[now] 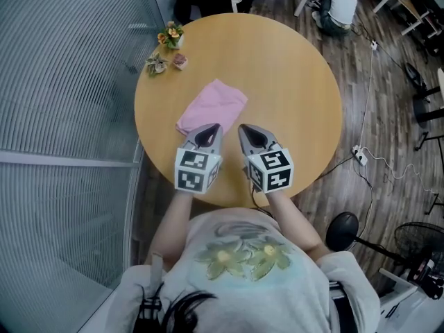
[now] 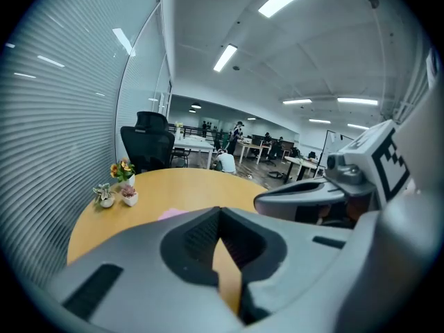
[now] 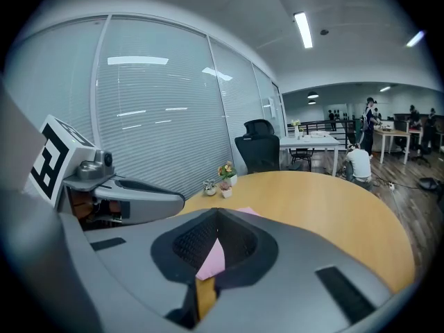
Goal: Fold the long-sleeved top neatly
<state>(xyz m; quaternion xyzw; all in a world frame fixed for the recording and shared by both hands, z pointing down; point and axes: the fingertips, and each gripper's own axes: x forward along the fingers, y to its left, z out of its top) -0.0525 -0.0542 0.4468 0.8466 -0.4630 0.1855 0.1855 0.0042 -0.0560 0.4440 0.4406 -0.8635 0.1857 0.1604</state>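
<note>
The pink long-sleeved top (image 1: 212,105) lies folded into a small packet on the round wooden table (image 1: 298,96), left of the middle. My left gripper (image 1: 216,126) is shut and holds nothing, with its tip over the packet's near edge. Beside it my right gripper (image 1: 243,127) is also shut and holds nothing, just right of the packet. In the left gripper view the jaws (image 2: 220,211) meet, and a pink strip of the top (image 2: 173,214) shows past them. In the right gripper view the closed jaws (image 3: 217,214) frame the top (image 3: 214,258) behind them.
Three small potted plants (image 1: 168,47) stand at the table's far left edge. A glass wall with blinds (image 1: 62,116) runs along the left. A black office chair (image 2: 150,148) stands beyond the table. A cable and power strip (image 1: 360,155) lie on the floor at the right.
</note>
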